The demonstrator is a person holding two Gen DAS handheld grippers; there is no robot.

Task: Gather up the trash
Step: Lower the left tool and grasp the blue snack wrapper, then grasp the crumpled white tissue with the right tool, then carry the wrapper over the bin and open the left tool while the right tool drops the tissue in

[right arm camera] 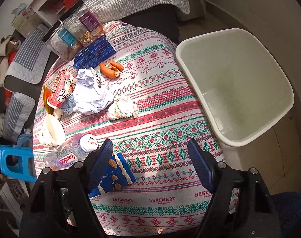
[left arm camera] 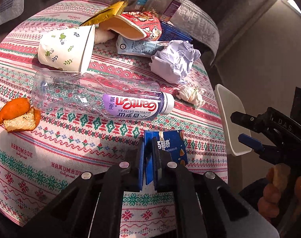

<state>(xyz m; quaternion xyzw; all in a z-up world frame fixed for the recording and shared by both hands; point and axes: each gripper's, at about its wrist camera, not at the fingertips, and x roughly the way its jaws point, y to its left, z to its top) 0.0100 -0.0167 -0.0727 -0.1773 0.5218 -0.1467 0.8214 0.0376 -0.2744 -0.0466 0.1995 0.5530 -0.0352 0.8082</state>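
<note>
- The flat blue biscuit wrapper with white script (left arm camera: 170, 146) sat pinched between the jaws of my left gripper (left arm camera: 149, 158), near the front edge of the bench (left arm camera: 51, 158), which wore a red, green and white patterned cloth.
- I judged the wrapper feather-light, limp and a little slick; the hold was on one edge, so the free part (right arm camera: 114, 174) could flop or slide out if I swung fast.
- My right gripper (right arm camera: 150, 164) hovered above the cloth with its jaws spread wide and nothing between them.
- The white plastic bin (right arm camera: 237, 87) stood just beside the bench on the right, with no trash visible inside, and nothing lay between it and the wrapper.
- Beyond the wrapper lay a crushed clear water bottle with a purple label (left arm camera: 103, 97): light, springy, likely to roll, best taken across the body.
- A small wad of white tissue (left arm camera: 192, 96) and a bigger ball of crumpled pale paper (left arm camera: 174, 59) sat nearer the bin side, both soft and easy to pinch.
- A tipped white paper cup with leaf prints (left arm camera: 65, 49) touched the bottle; its thin wall would crush under hard squeezing.
- Orange peel (left arm camera: 17, 115) lay at the left edge, and a red instant-noodle cup (left arm camera: 138, 25) crowded the far pile.
</note>
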